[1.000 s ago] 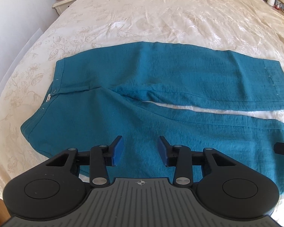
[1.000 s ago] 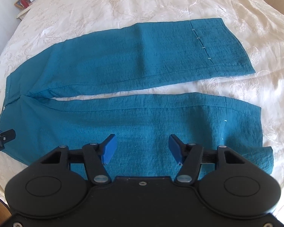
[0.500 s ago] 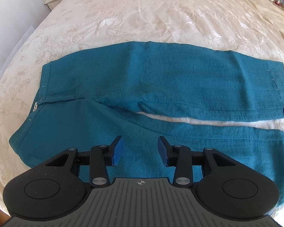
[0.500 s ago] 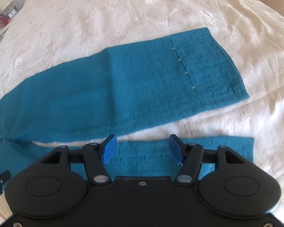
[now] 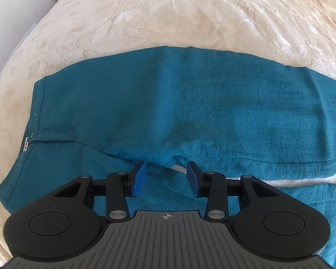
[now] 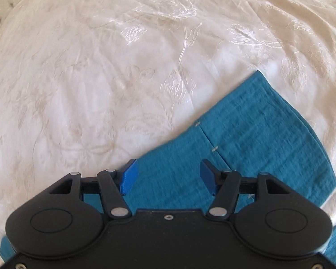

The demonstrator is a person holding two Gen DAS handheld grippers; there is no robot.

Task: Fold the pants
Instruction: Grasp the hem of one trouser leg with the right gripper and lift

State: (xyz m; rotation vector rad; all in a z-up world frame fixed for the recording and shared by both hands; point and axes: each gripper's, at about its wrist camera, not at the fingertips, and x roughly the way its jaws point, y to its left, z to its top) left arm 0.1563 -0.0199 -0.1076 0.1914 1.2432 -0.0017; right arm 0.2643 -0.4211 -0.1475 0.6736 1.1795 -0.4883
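Pants (image 5: pixel 190 103) flat on bedspread (image 5: pixel 168 18). Your left gripper (image 5: pixel 165 177) above crotch, jaws apart, empty. Right gripper (image 6: pixel 166 176) over leg hem, wide, empty.

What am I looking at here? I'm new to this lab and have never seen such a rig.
Each picture comes from a fisheye camera on a hand-held two-finger gripper, looking along its blue fingers. A person carries one in each hand. The left-hand view shows the left gripper above the crotch of teal pants lying flat on a cream embroidered bedspread. The right-hand view shows the right gripper over a leg's hem end. Both grippers are open and hold nothing.
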